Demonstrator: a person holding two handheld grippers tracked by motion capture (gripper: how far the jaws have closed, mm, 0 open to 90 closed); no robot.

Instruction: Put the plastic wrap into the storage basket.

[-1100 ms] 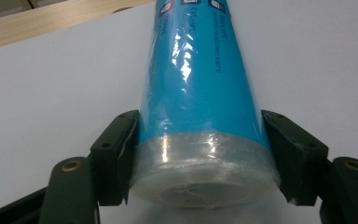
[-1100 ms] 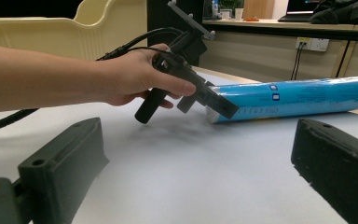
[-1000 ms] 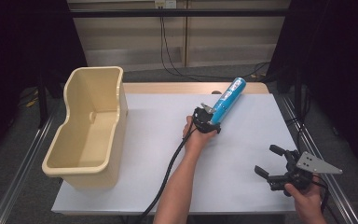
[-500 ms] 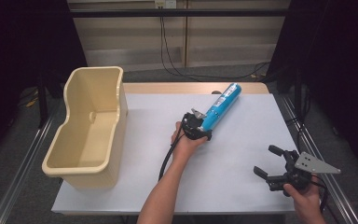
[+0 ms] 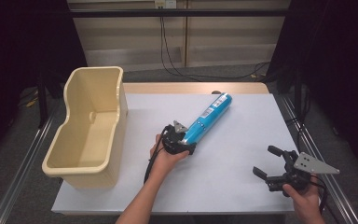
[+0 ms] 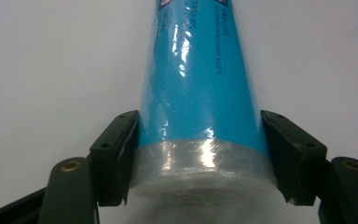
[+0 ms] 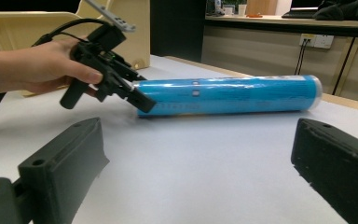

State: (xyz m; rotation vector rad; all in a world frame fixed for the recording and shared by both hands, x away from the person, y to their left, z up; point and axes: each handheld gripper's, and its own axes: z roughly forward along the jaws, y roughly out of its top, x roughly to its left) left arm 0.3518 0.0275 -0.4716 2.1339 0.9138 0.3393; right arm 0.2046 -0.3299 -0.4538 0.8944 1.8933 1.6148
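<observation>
On the table, the left gripper (image 5: 185,140) clamps a glossy blue tube (image 5: 208,117); right gripper (image 5: 270,162) open.

Beige bin (image 5: 86,140) on white table (image 5: 233,140), left side.

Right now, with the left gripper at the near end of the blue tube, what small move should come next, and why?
Probably lift slightly. The left gripper has its jaws against both sides of the blue tube, at its near end, while the tube lies on the table. The beige bin stands open to the left; the right gripper waits apart.
</observation>
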